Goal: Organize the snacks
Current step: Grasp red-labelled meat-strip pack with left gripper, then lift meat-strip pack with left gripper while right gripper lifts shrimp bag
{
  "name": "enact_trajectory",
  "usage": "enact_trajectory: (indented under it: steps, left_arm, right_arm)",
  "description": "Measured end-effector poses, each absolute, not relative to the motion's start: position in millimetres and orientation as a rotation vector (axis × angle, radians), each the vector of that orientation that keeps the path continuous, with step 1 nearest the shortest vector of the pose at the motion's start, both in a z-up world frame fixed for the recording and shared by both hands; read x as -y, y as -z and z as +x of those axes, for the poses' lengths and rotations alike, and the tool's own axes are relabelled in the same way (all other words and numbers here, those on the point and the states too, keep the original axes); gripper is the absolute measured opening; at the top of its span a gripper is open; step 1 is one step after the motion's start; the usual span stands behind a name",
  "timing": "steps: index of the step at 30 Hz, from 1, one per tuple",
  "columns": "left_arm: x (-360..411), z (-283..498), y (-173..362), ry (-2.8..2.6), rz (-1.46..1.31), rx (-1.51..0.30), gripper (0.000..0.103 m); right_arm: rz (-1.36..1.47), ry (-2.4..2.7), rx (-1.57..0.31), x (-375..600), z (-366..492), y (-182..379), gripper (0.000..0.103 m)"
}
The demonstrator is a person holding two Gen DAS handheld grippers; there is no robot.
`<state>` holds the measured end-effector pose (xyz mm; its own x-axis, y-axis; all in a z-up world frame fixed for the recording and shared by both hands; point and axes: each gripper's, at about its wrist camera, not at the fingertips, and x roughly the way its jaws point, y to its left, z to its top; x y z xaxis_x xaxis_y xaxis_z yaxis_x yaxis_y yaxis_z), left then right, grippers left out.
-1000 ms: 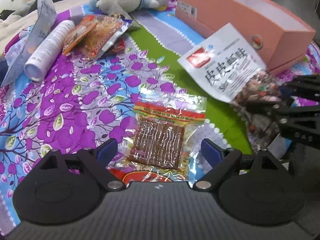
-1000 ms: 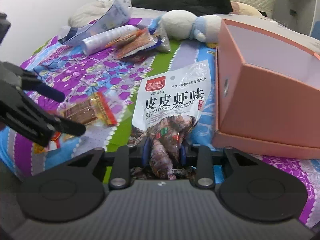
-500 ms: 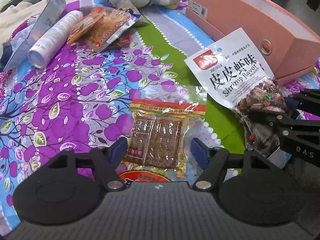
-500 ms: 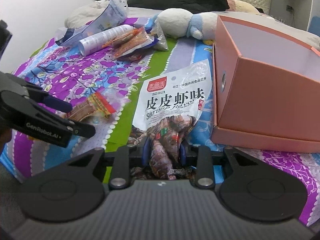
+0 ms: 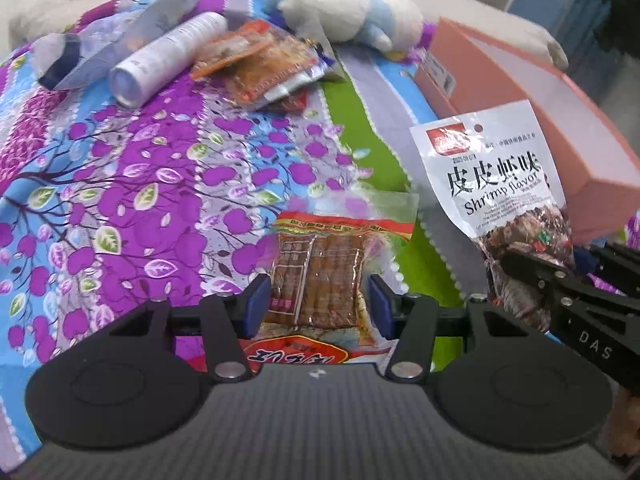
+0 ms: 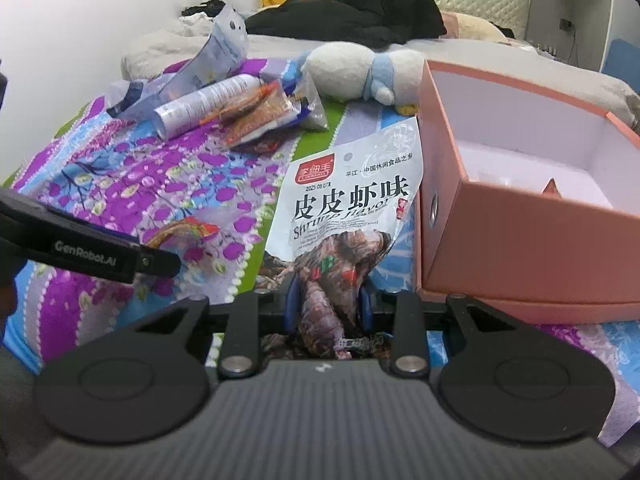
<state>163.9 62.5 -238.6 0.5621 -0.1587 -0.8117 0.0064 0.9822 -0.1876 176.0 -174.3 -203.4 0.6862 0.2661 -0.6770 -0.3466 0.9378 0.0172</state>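
A clear packet of brown snack strips (image 5: 320, 272) with a red band lies on the flowered bedspread (image 5: 140, 184). My left gripper (image 5: 319, 306) straddles it, jaws closing, blue pads pressing both its sides. My right gripper (image 6: 329, 300) is shut on the lower end of a white shrimp-flavour snack bag (image 6: 352, 196), which leans against an open pink box (image 6: 520, 240). In the left wrist view the same bag (image 5: 492, 176) and the right gripper's fingers (image 5: 560, 280) sit at the right. One finger (image 6: 100, 254) of the left gripper crosses the right wrist view by the packet (image 6: 184, 230).
At the back of the bedspread lie a white spray can (image 5: 168, 56), several orange snack packets (image 5: 264, 64), a crumpled clear bag (image 5: 160, 20) and a white and blue plush toy (image 5: 348, 12). Black clothing (image 6: 360, 12) lies beyond. The pink box (image 5: 580, 152) holds something small.
The left jaws have narrowed from wide open onto the brown packet, and the view has rolled. The right gripper has risen slightly, still shut on the shrimp bag, so the box's inside shows.
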Motion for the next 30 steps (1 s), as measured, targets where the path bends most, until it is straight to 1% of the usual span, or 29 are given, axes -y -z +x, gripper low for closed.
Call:
enact_trajectory:
  steps: [5,7,8,11,14,17,22,23,24,25,26,27,28,30]
  left_arm:
    - [-71.2,156.6,211.7,0.067,-0.225,-0.921,0.057]
    - [-73.7,154.4,198.8,0.071,-0.244,-0.903,0.039]
    - [-74.7,154.2,191.6,0.062,-0.250,-0.901,0.032]
    - [-76.2,152.4,172.5,0.062,-0.281,-0.860,0.032]
    - [-71.0,156.0,168.3,0.072,-0.268,-0.851,0.029]
    - [-69.8,161.1,174.9,0.088,-0.297,-0.861,0.029]
    - [-68.0,171.9,197.1,0.090,-0.254,-0.890,0.031]
    - [-68.7,176.0,203.0,0.094,-0.244,-0.904,0.037]
    - [-69.9,179.3,207.9,0.096,-0.240,-0.915,0.051]
    - [-71.6,182.6,212.3,0.097,-0.239,-0.921,0.057]
    - [-73.6,185.9,216.6,0.093,-0.236,-0.924,0.067]
    - [-74.7,189.2,220.4,0.095,-0.229,-0.928,0.074]
    - [-74.9,193.1,224.5,0.102,-0.219,-0.935,0.077]
    - [-72.7,202.3,232.2,0.097,-0.204,-0.957,0.090]
  right_arm:
    - [-0.107,-0.347,-0.703,169.5,173.3,179.6,0.033]
    - [-0.108,-0.347,-0.687,168.0,172.0,169.8,0.033]
    - [-0.104,-0.347,-0.679,168.4,171.4,163.9,0.033]
    - [-0.087,-0.340,-0.657,170.4,169.8,149.7,0.033]
    - [-0.091,-0.328,-0.637,173.5,170.8,141.9,0.033]
    - [-0.097,-0.325,-0.646,177.7,170.4,142.1,0.033]
    - [-0.102,-0.334,-0.685,182.4,164.6,157.8,0.033]
    - [-0.102,-0.336,-0.699,180.3,164.3,163.2,0.033]
    - [-0.103,-0.339,-0.714,178.4,163.9,169.4,0.033]
    - [-0.108,-0.342,-0.724,176.1,163.4,174.0,0.033]
    - [-0.117,-0.343,-0.732,173.8,163.0,179.4,0.033]
    - [-0.120,-0.343,-0.740,172.3,163.2,183.0,0.033]
    - [-0.118,-0.343,-0.751,171.6,164.5,187.2,0.033]
    - [-0.120,-0.340,-0.765,171.3,167.0,193.4,0.033]
